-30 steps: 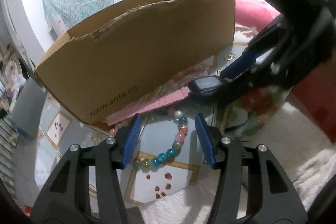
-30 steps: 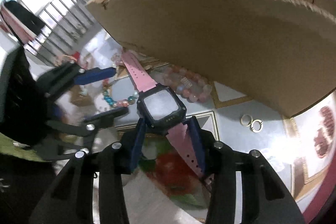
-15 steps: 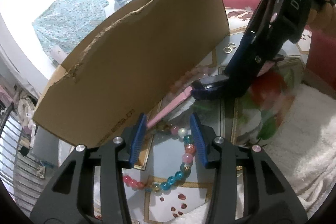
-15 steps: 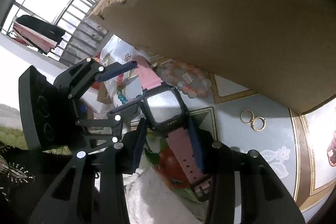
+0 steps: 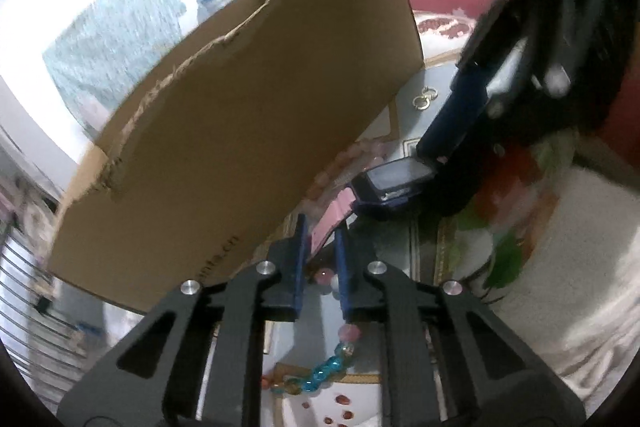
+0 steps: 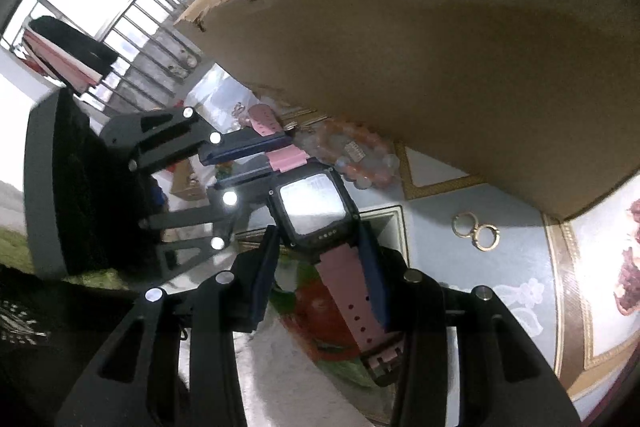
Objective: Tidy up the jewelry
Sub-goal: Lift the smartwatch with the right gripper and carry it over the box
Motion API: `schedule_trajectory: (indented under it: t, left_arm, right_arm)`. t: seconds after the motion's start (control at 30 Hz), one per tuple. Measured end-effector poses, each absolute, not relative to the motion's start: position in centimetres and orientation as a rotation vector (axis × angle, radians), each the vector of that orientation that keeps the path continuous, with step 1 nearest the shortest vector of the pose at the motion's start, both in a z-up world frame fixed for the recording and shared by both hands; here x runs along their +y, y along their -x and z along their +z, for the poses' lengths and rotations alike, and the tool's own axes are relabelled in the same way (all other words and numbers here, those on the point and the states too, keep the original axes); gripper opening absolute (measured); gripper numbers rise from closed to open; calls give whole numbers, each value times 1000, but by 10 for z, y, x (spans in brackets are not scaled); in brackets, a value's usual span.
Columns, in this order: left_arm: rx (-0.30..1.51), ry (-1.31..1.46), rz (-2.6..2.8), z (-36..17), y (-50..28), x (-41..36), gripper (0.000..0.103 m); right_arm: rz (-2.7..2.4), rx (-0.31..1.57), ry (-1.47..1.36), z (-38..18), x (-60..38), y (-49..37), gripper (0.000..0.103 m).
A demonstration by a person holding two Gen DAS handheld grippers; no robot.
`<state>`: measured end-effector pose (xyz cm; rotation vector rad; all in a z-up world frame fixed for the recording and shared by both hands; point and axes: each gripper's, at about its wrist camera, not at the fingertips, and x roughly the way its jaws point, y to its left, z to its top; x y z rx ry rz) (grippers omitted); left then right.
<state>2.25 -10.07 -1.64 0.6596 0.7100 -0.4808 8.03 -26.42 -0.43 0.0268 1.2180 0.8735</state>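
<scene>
A pink-strapped watch with a black square face (image 6: pixel 314 205) is held off the floor between both grippers. My right gripper (image 6: pixel 318 269) is shut on the watch at the face's lower end and near strap. My left gripper (image 5: pixel 322 255) is shut on the far pink strap (image 5: pixel 330 217); it also shows in the right wrist view (image 6: pixel 256 161). The watch face shows in the left wrist view (image 5: pixel 394 179). A torn cardboard box (image 6: pixel 440 47) stands just behind.
A pale pink bead bracelet (image 6: pixel 356 155) lies at the box's foot. A blue and pink bead bracelet (image 5: pixel 328 367) lies under my left gripper. Two gold rings (image 6: pixel 476 231) lie on the patterned mat (image 6: pixel 520 287). A white fluffy rug (image 5: pixel 580 287) is at the right.
My left gripper has moved forward and closed on the watch's far strap. My right gripper keeps its hold on the watch, lifted and turned slightly.
</scene>
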Motion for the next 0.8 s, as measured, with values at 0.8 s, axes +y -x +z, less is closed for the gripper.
schedule_trajectory:
  t: [0.8]
  left_arm:
    - [762, -495, -536, 4, -31, -96, 4]
  right_arm:
    - [362, 818, 387, 31, -254, 17, 4]
